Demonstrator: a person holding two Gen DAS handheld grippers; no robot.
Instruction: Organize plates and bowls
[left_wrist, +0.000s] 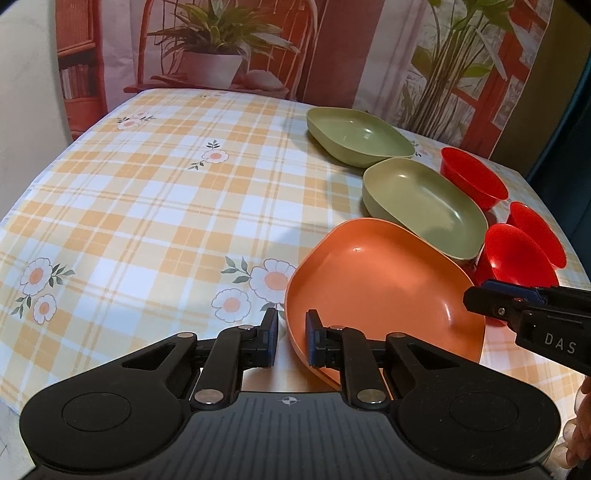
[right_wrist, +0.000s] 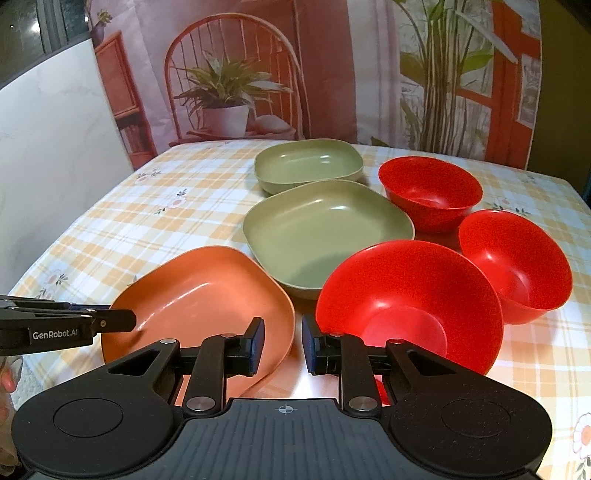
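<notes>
Left gripper (left_wrist: 291, 334) clamping orange plate (left_wrist: 369, 280) rim; "GenRobot.AI" showing on side. Right gripper (right_wrist: 283, 341), "DAS", gripping red bowl (right_wrist: 406, 295) rim.

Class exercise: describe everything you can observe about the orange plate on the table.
The orange plate is a rounded-square dish with a raised rim, smooth and glossy like plastic, empty. It is tilted, its near edge lifted off the checked tablecloth. The left tool pinches its rim. It sits nearest of the plates, beside the near green plate.
</notes>
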